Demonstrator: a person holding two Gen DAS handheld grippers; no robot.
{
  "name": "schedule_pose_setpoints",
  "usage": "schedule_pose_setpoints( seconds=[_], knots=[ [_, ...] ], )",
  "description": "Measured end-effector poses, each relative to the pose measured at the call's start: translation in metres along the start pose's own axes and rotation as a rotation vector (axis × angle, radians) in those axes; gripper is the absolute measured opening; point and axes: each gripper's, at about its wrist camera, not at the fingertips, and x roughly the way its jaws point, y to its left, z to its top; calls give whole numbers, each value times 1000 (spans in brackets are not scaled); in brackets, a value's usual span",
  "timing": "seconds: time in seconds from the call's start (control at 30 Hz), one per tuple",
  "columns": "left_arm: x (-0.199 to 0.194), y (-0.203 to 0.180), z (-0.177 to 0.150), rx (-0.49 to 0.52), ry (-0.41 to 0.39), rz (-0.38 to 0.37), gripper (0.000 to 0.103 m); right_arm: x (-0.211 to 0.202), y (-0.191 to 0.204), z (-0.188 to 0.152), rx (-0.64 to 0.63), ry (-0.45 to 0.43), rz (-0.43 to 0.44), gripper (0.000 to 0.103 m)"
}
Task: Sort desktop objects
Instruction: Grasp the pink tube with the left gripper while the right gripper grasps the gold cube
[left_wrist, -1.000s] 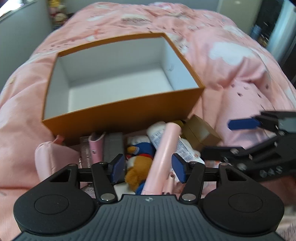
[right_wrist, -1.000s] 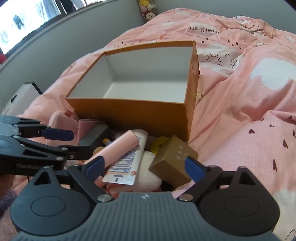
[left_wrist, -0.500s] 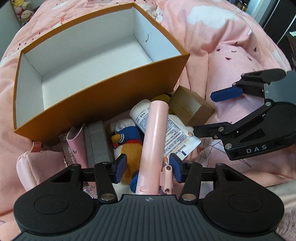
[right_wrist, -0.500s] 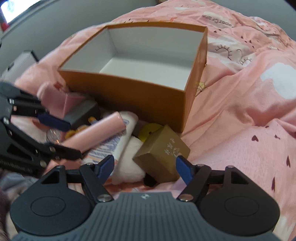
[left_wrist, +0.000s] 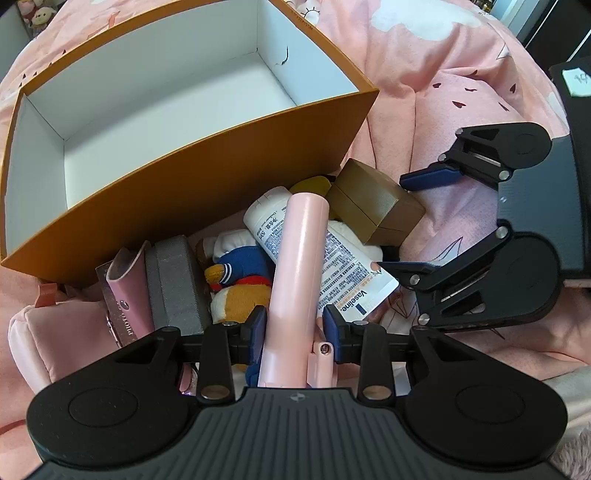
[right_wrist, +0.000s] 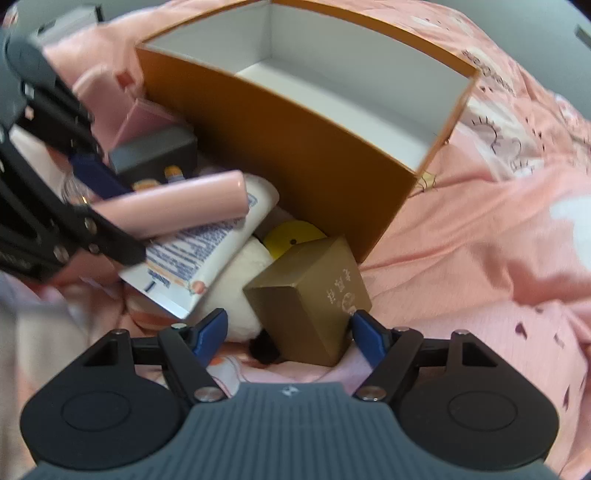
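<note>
An empty orange box (left_wrist: 207, 177) with white inside lies on the pink bedspread; it also shows in the right wrist view (right_wrist: 295, 147). A pile of objects lies in front of it. My left gripper (left_wrist: 294, 326) is shut on a pink tube-shaped case (left_wrist: 299, 266), seen too in the right wrist view (right_wrist: 177, 210). My right gripper (right_wrist: 288, 332) is open, its fingers either side of a gold box (right_wrist: 314, 295), which also appears in the left wrist view (left_wrist: 376, 206). A white Vaseline tube (left_wrist: 332, 266) lies under the pink case.
The pile also holds a plush toy (left_wrist: 236, 280), a grey block (left_wrist: 173, 284), a pink wallet (left_wrist: 127, 295), a pink pouch (left_wrist: 55, 339) and a yellow round thing (right_wrist: 291, 236). The bedspread (left_wrist: 461, 92) surrounds everything.
Both grippers moved down and in toward the pile. The left gripper's jaws closed on the pink case. The right gripper's fingers came around the gold box and narrowed.
</note>
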Motion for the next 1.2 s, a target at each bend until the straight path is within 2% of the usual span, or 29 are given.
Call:
schedule_pose_setpoints(
  seconds=[0.13, 0.17, 0.2, 0.27, 0.4, 0.47, 0.57, 0.77, 0.93, 1.03, 1.1, 1.2],
  knots=[
    [0, 3, -1, -23, -10, -5, 37, 3, 3, 0, -40, -2, -23, 75],
    [-1, 4, -1, -28, -10, -8, 37, 3, 2, 1, -36, -3, -26, 70],
    [-2, 5, -1, -34, -10, -12, 37, 1, 1, 0, -35, -6, -37, 58],
    [-4, 8, -2, -46, -7, -19, 37, -2, -5, 0, -26, -12, -51, 50],
    [-11, 16, -3, -86, -25, -24, 36, -6, -22, -1, 46, -23, -2, 45],
    [-18, 23, -4, -116, -44, -40, 36, -5, -24, 0, 51, -27, -5, 48],
    [-31, 36, -6, -159, -77, -38, 32, 1, -19, 0, 34, -35, -19, 60],
    [-56, 52, -6, -218, -150, -33, 31, 10, -17, 5, 16, -32, -15, 64],
    [-74, 57, -1, -236, -206, -20, 31, 8, -21, 3, 38, -38, -1, 62],
    [-86, 61, 1, -242, -234, -29, 31, 0, -27, 3, 82, -63, 24, 48],
    [-93, 64, 3, -250, -252, -33, 31, -7, -34, 1, 120, -81, 51, 31],
    [-103, 65, 8, -244, -279, -13, 31, -17, -41, 1, 160, -106, 86, 12]
  ],
)
